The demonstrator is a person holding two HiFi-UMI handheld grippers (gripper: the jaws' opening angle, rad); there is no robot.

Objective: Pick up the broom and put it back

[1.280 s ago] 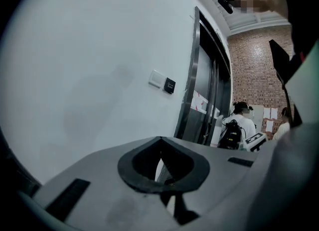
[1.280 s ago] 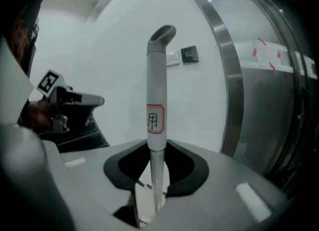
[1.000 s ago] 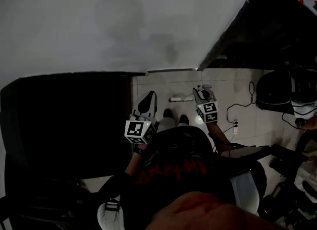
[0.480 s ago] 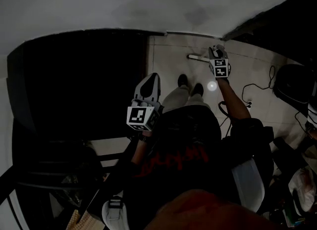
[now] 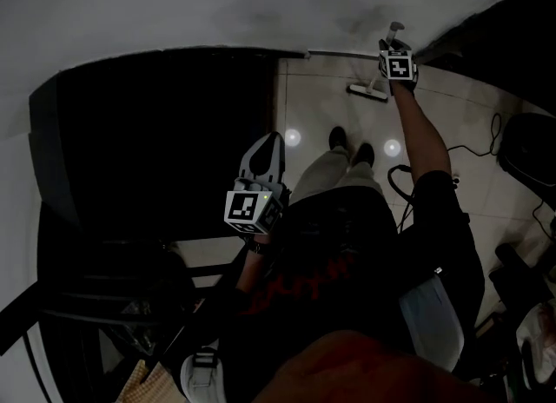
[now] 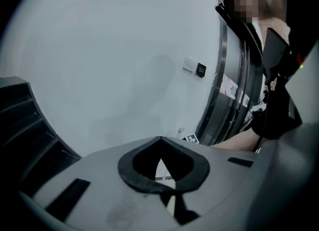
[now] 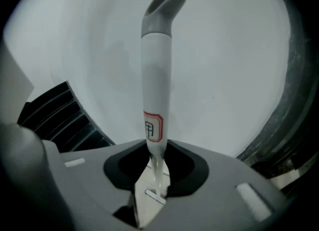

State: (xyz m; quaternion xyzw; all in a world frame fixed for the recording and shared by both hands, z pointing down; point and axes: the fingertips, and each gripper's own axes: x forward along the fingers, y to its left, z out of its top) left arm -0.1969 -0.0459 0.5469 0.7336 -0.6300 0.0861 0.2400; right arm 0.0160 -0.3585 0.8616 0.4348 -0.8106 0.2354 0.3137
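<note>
The broom's white handle (image 7: 156, 90) with its grey tip stands upright between the jaws of my right gripper (image 7: 155, 168), which is shut on it. In the head view my right gripper (image 5: 395, 52) is stretched far out by the white wall. The grey handle tip (image 5: 396, 27) pokes up past it, and the broom head (image 5: 368, 91) rests on the tiled floor just below. My left gripper (image 5: 266, 151) hangs close to my body over the edge of a black block. Its jaws (image 6: 159, 145) meet at the tips with nothing between them.
A large black block (image 5: 156, 149) fills the left of the floor. My feet (image 5: 349, 145) stand on pale tiles (image 5: 452, 106). Cables (image 5: 497, 128) and dark gear lie at the right. A dark curved frame (image 6: 234, 85) and wall switches (image 6: 189, 64) show beyond.
My right arm has stretched out towards the wall, carrying the broom with it, and the broom head now sits near the wall. The left gripper has moved only a little.
</note>
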